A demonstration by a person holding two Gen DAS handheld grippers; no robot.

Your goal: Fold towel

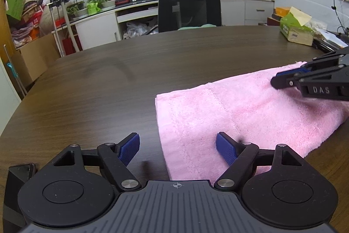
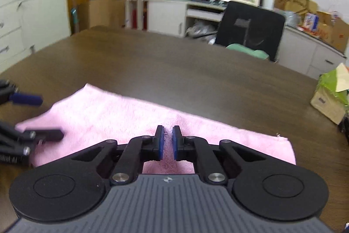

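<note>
A pink towel (image 1: 240, 108) lies folded flat on the dark wooden table (image 1: 98, 84); it also shows in the right wrist view (image 2: 113, 115). My left gripper (image 1: 177, 147) is open wide and empty, straddling the towel's near left edge, with one finger over the table and one over the towel. My right gripper (image 2: 167, 141) hovers over the towel's middle with its jaws nearly closed and a narrow gap between the pads; nothing is held between them. It shows from the side in the left wrist view (image 1: 281, 80).
A black office chair (image 1: 188, 8) stands at the table's far side. A green tissue box (image 1: 296, 28) sits at the table's right edge, also in the right wrist view (image 2: 331, 99). Cabinets, plants and boxes line the back wall. A black object (image 1: 19, 169) lies near my left gripper.
</note>
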